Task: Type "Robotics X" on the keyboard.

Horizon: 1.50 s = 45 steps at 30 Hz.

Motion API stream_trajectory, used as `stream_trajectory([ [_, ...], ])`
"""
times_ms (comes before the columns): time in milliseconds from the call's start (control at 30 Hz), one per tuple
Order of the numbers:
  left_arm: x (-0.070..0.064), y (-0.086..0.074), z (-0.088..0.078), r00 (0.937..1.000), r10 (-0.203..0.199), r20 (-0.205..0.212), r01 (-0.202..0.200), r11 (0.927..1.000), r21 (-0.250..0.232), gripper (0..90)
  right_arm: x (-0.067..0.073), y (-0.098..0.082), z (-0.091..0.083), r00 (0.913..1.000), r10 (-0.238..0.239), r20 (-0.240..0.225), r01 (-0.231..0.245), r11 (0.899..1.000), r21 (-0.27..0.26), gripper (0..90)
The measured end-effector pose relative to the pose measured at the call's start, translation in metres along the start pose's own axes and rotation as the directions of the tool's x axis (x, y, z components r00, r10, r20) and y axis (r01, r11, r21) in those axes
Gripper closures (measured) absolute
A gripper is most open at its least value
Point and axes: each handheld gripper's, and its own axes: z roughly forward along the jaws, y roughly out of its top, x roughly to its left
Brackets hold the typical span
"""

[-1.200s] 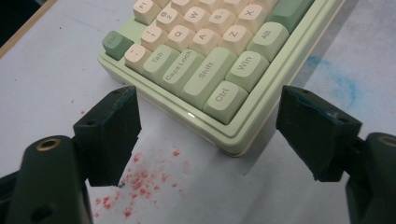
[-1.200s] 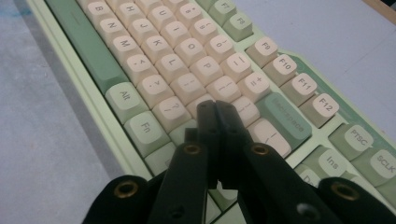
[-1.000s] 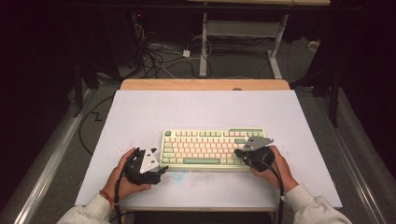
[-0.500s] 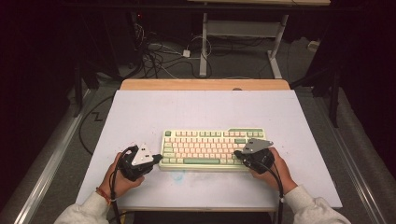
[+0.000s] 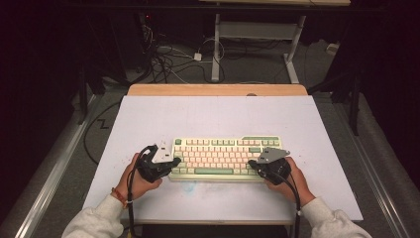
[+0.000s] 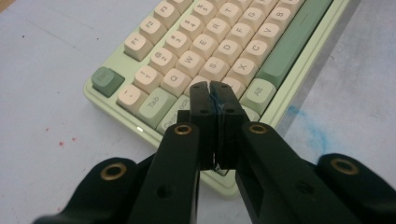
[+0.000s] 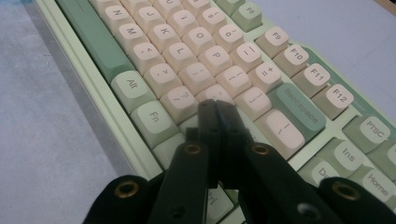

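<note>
A pale green keyboard [image 5: 225,157] with cream and green keys lies on the white table [image 5: 218,119], near the front. My left gripper [image 5: 176,161] hovers at the keyboard's left end, jaws pressed together with nothing between them; they have just closed. In the left gripper view its tips [image 6: 212,88] sit over the keys [image 6: 205,65] near Tab and Caps. My right gripper [image 5: 251,163] is at the keyboard's right part, shut and empty. Seen from the right gripper view, its tips [image 7: 215,105] point at the keys [image 7: 205,70] left of Backspace [image 7: 296,109].
The table's wooden back edge [image 5: 218,89] faces a dark floor with tangled cables [image 5: 168,54] and a white desk frame [image 5: 257,34]. Faint blue and red marks stain the tabletop [image 6: 308,126]. Bare table lies behind and beside the keyboard.
My left gripper's jaws went from open to shut, and the hand moved right and up onto the keyboard's left end. The right gripper stayed put.
</note>
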Motion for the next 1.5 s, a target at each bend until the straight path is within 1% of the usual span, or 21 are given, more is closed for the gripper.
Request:
stream_trajectory([
  [200,0.001,0.011,0.009,0.9999,0.01,0.009,-0.01,0.9999,0.011,85.9,0.0,0.0,0.0,1.0,0.001,0.001,-0.001,1.0,0.0,90.0],
  [367,-0.001,0.021,0.018,0.9994,0.019,0.028,-0.02,0.9997,0.016,85.8,0.001,0.0,0.0,1.0,-0.001,0.004,0.001,1.0,0.0,90.0],
  [533,-0.003,0.028,0.026,0.9984,0.038,0.043,-0.039,0.9986,0.036,85.8,0.0,0.0,0.0,1.0,-0.001,0.002,0.001,1.0,-0.002,90.0],
  [733,-0.004,0.031,0.033,0.9974,0.043,0.058,-0.045,0.9979,0.046,85.9,0.001,-0.001,0.0,1.0,-0.002,0.002,0.002,1.0,-0.005,90.0],
  [1033,-0.008,0.035,0.042,0.9952,0.06,0.078,-0.065,0.9959,0.063,86.2,0.0,-0.001,0.0,1.0,-0.001,0.001,0.001,1.0,-0.006,90.0],
  [1267,-0.009,0.035,0.046,0.995,0.056,0.082,-0.062,0.9957,0.069,86.1,0.001,-0.001,0.0,1.0,-0.002,0.002,0.002,1.0,-0.006,90.0],
  [1500,-0.009,0.034,0.047,0.995,0.051,0.086,-0.056,0.9964,0.064,86.2,0.001,-0.001,0.0,1.0,-0.002,0.005,0.002,1.0,-0.004,90.0],
])
